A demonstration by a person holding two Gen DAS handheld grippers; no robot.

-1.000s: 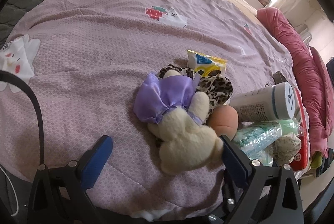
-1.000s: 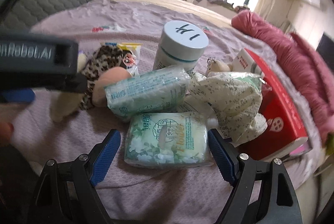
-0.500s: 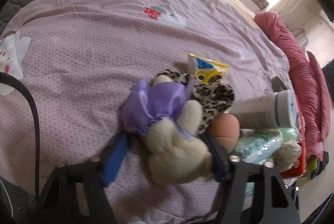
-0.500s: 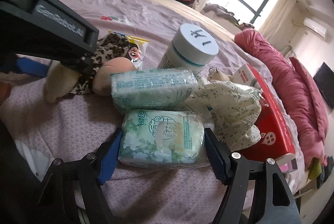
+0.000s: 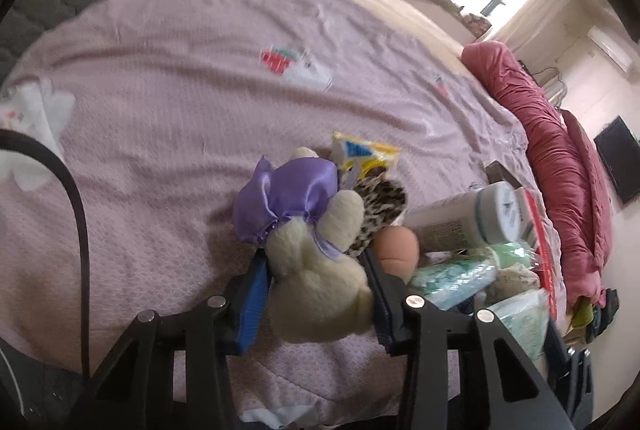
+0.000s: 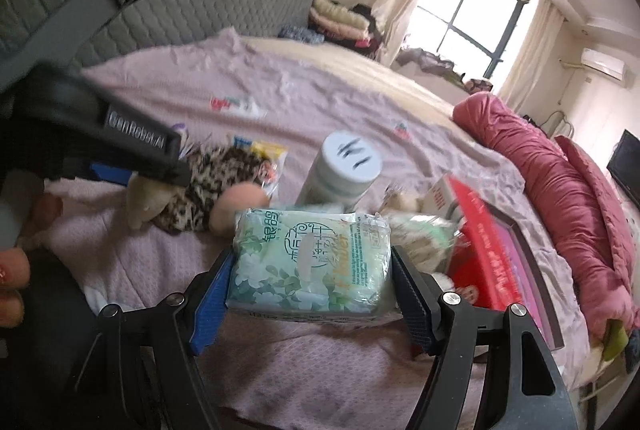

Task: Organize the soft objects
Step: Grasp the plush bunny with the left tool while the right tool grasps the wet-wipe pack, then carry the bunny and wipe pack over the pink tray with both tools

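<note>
Comparing with a second ago, I see both grippers have closed: my left gripper (image 5: 316, 294) now pinches the plush (image 5: 316, 282), my right gripper (image 6: 312, 286) clamps the tissue pack (image 6: 310, 266), raised off the bed (image 6: 320, 362). Both look ready for sorting.

"GenRobot.AI" in pale letters on the side of the left gripper (image 6: 120, 149), blurred but legible. Handwritten "14" in black on the white lid of the canister (image 6: 352, 159). Chinese characters, "银韵" among them, and pale Latin lettering, hard to read, on the green tissue pack (image 6: 312, 266). Small print on canister side (image 5: 444, 226) unreadable.
</note>
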